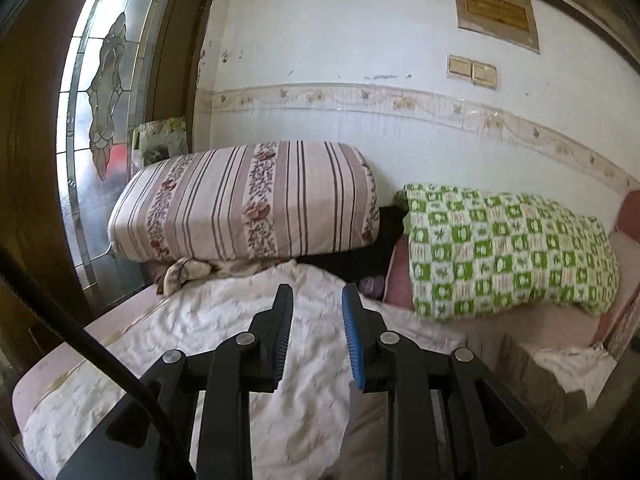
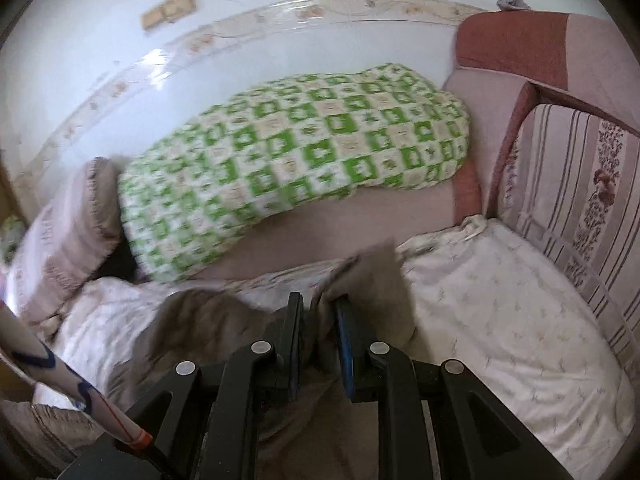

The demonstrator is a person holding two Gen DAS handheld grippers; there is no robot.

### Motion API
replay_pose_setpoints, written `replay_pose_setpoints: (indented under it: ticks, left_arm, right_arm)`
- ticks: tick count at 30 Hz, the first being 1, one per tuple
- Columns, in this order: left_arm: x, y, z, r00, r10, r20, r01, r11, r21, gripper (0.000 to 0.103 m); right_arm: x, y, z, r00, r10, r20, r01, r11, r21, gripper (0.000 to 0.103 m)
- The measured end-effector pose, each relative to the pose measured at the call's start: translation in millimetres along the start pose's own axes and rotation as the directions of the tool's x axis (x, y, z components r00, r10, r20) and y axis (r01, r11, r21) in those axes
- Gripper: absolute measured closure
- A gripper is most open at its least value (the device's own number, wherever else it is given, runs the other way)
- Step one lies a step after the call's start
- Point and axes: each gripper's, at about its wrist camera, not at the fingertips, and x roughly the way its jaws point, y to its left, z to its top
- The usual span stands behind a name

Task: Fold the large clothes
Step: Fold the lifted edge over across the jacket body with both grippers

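While my left tongs (image 1: 317, 294) hover above the bed, their two black arms stand apart with a clear gap between the blue-lined pads — released, with nothing between them. Beneath them lies a white printed sheet (image 1: 224, 320), rumpled and spread over the near part of the bed (image 1: 116, 320), whose pink surface shows along the left edge.

My right tongs (image 2: 319, 310) are clenched on a brownish-grey garment (image 2: 208, 320): a ridge of its cloth rises between the pads and is pinched there. The rest of the garment lies bunched on the white sheet at the bed's near edge, spreading left and downward from the tongs. In the left view a strip of the same dull cloth shows just right of the sheet's fold, near the bottom.

Along the far edge of the bed, against the white wall (image 1: 360, 40), sit two bundles — a pink striped floral quilt roll (image 1: 244, 200) toward the far left corner, by a leaded glass door (image 1: 104, 120), and a green-and-white checked quilt (image 1: 508, 248) to its right. Something dark lies between them; I cannot tell what it is. A reddish-pink headboard (image 2: 516, 40) stands at the right end of the bed.
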Motion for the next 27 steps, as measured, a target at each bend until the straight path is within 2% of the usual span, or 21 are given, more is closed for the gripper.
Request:
replay_pose_setpoints:
  ticks: [3, 5, 6, 9, 11, 12, 14, 16, 17, 18, 20, 22, 23, 24, 25, 27]
  left_arm:
    - [10.1, -10.0, -3.6, 1.0, -0.024, -0.004, 0.025, 1.0, 0.02, 0.077]
    - [15.8, -19.2, -13.4, 0.999, -0.048, -0.018, 0.048, 0.998, 0.04, 0.076]
    - [21.0, -27.7, -22.0, 0.999, -0.052, -0.016, 0.053, 0.997, 0.058, 0.073]
    - [39.9, -51.7, -47.4, 1.0, -0.015, -0.005, 0.016, 0.995, 0.099, 0.071]
    - [62.5, -66.6, -64.1, 0.998, -0.007, -0.069, 0.015, 0.992, 0.124, 0.071]
    - [71.9, -69.3, -70.6, 0.993, -0.03, -0.115, 0.043, 0.993, 0.111, 0.071]
    - [78.7, -68.7, -77.3, 0.986, -0.059, -0.156, 0.076, 0.992, 0.105, 0.071]
    - [77.6, -61.9, -80.5, 0.98, -0.08, -0.181, 0.103, 0.987, 0.123, 0.066]
    - [76.5, -53.1, -80.4, 0.973, -0.098, -0.21, 0.125, 0.985, 0.118, 0.053]
    - [75.8, -43.7, -80.0, 0.962, -0.118, -0.244, 0.148, 0.983, 0.107, 0.038]
    - [73.1, -14.3, -79.9, 0.926, -0.189, -0.327, 0.22, 0.974, 0.06, 0.029]
    - [71.4, 15.4, -83.3, 0.889, -0.234, -0.392, 0.264, 0.964, 0.023, 0.028]
    - [71.5, 33.3, -86.5, 0.861, -0.27, -0.431, 0.292, 0.956, -0.017, 0.025]
    - [71.7, 54.6, -91.1, 0.825, -0.318, -0.467, 0.323, 0.944, -0.073, 0.025]
    - [71.4, 68.3, -94.3, 0.805, -0.351, -0.478, 0.339, 0.934, -0.114, 0.025]
    - [72.9, 107.6, -107.8, 0.749, -0.448, -0.488, 0.372, 0.894, -0.25, 0.021]
  right_arm:
    - [23.4, -12.1, 14.6, 0.998, -0.065, 0.019, 0.065, 0.998, 0.004, 0.087]
    - [44.5, -23.8, 18.8, 0.999, -0.046, -0.02, 0.047, 0.998, 0.035, 0.087]
    - [54.2, -27.5, 17.3, 0.997, -0.062, -0.039, 0.063, 0.997, 0.043, 0.087]
    - [60.5, -35.1, 4.5, 0.998, -0.033, -0.054, 0.037, 0.996, 0.078, 0.087]
    - [53.5, -29.0, -7.8, 0.998, -0.016, -0.054, 0.018, 0.999, 0.049, 0.086]
    - [46.6, -22.8, -15.5, 0.999, 0.007, -0.05, -0.006, 1.0, 0.017, 0.086]
    - [29.6, -10.7, -30.1, 0.997, 0.058, -0.041, -0.061, 0.996, -0.07, 0.085]
    - [24.3, -7.0, -35.6, 0.994, 0.095, -0.055, -0.101, 0.986, -0.132, 0.068]
    - [25.2, -10.1, -35.5, 0.989, 0.128, -0.076, -0.139, 0.979, -0.151, 0.044]
    - [28.7, -13.9, -34.1, 0.983, 0.156, -0.096, -0.17, 0.972, -0.16, 0.027]
    - [41.2, -20.0, -31.6, 0.975, 0.178, -0.13, -0.2, 0.963, -0.182, 0.026]
    - [56.3, -24.8, -28.4, 0.969, 0.182, -0.164, -0.211, 0.961, -0.179, 0.026]
    - [63.7, -27.0, -27.4, 0.957, 0.221, -0.187, -0.252, 0.954, -0.163, 0.026]
    - [73.1, -28.2, -26.0, 0.943, 0.257, -0.211, -0.291, 0.945, -0.149, 0.026]
    - [82.6, -27.1, -25.3, 0.936, 0.268, -0.229, -0.306, 0.94, -0.15, 0.026]
    - [98.1, -20.9, -25.0, 0.929, 0.28, -0.242, -0.324, 0.931, -0.167, 0.026]
